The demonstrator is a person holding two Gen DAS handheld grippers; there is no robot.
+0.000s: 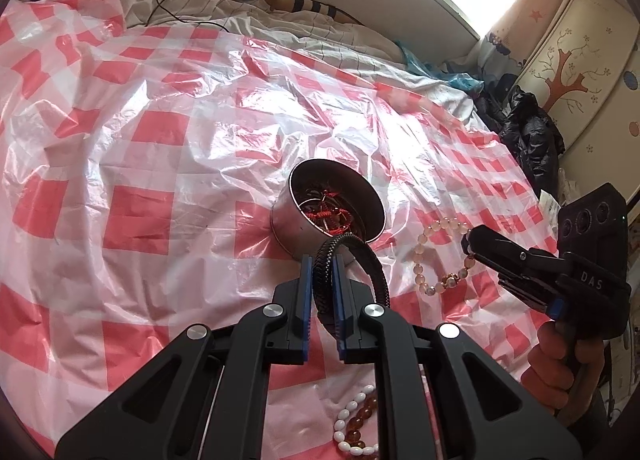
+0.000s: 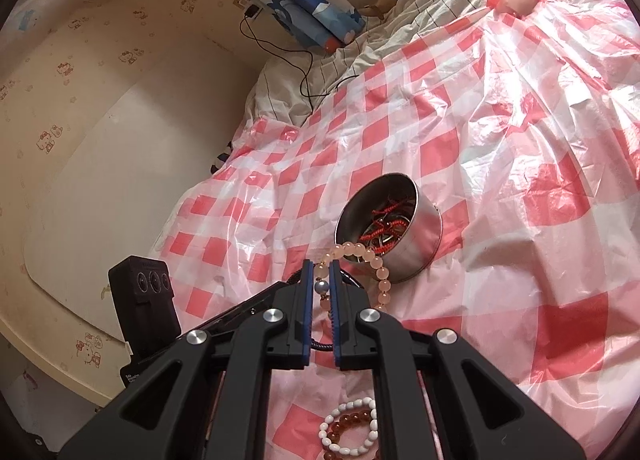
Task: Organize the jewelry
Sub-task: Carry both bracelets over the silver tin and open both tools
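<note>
A round metal tin (image 1: 294, 219) (image 2: 416, 252) sits on the red-and-white checked plastic sheet, with red cord pieces (image 1: 326, 215) (image 2: 384, 225) and metal rings inside. My left gripper (image 1: 323, 264) is shut on a black braided bracelet (image 1: 370, 260), held just in front of the tin. My right gripper (image 2: 322, 270) (image 1: 468, 246) is shut on a pale peach bead bracelet (image 2: 378, 274) (image 1: 424, 256), which hangs near the tin's rim. A white bead bracelet (image 2: 370, 434) (image 1: 344, 420) and an amber bead bracelet (image 2: 352, 420) (image 1: 360, 416) lie on the sheet under the grippers.
The sheet (image 1: 160, 139) is crumpled and covers a bed. A black cable (image 2: 304, 67) and bedding lie at the far edge. A dark jacket (image 1: 528, 131) sits by the wardrobe. A person's hand (image 1: 560, 360) grips the right tool's handle.
</note>
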